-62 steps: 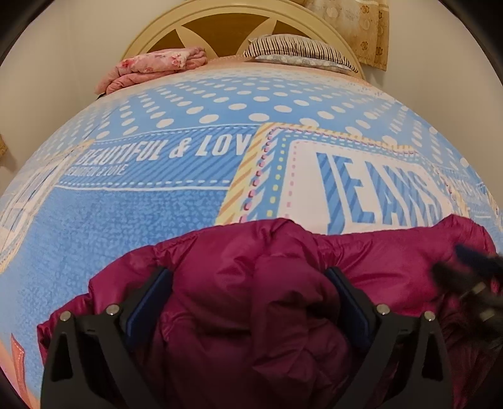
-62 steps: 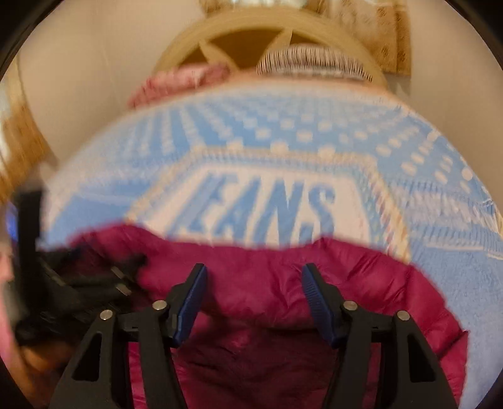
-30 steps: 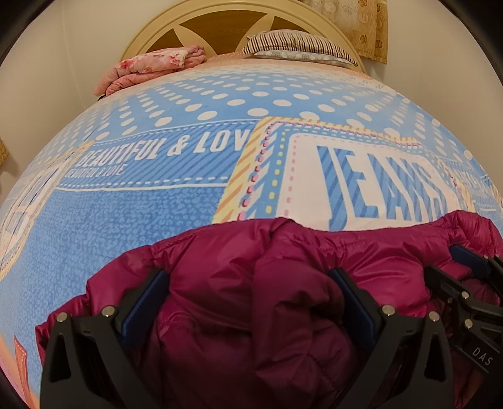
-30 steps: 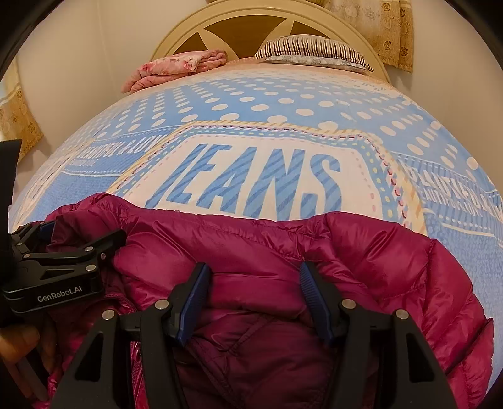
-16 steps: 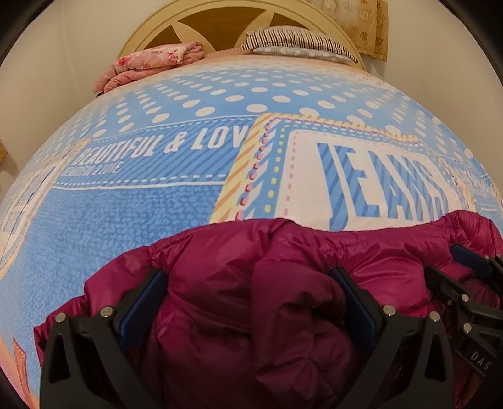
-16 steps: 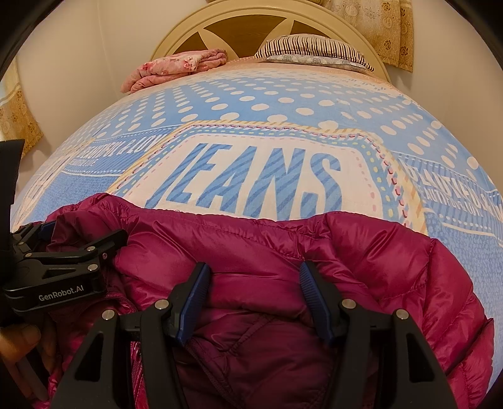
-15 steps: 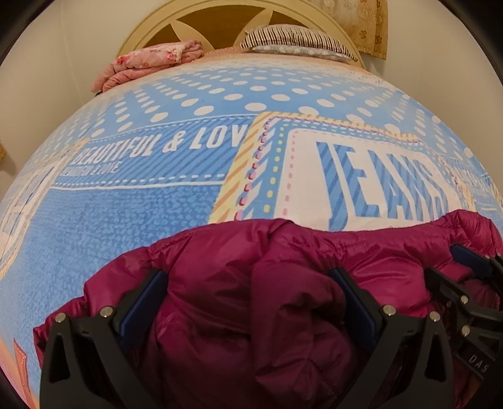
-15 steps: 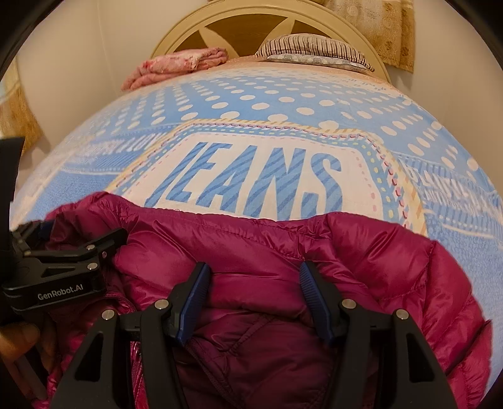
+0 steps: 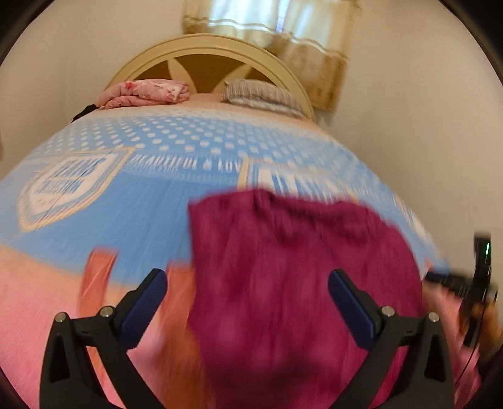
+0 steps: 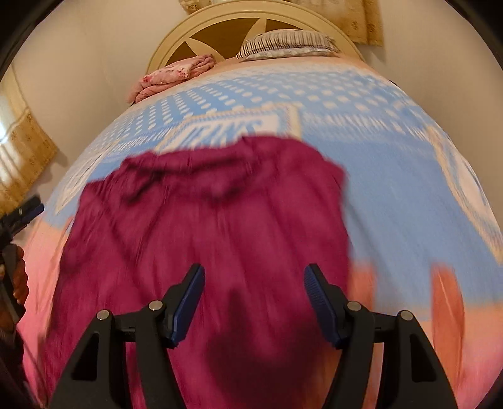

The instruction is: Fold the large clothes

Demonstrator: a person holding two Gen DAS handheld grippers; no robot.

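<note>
Both wrist views look from above the bed's foot toward the headboard [image 9: 207,44] [image 10: 251,23], close over the magenta jacket [image 9: 298,277] [image 10: 213,239], which both share.

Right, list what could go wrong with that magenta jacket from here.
1. The magenta jacket lies near the foot of the bed; its near end runs out of view, so it may hang over and slide off.
2. Both grippers, left and right, are open and gripping nothing, so puffy layers could spring apart.
3. Both views are motion-blurred; a fast regrasp might pinch too much.
</note>
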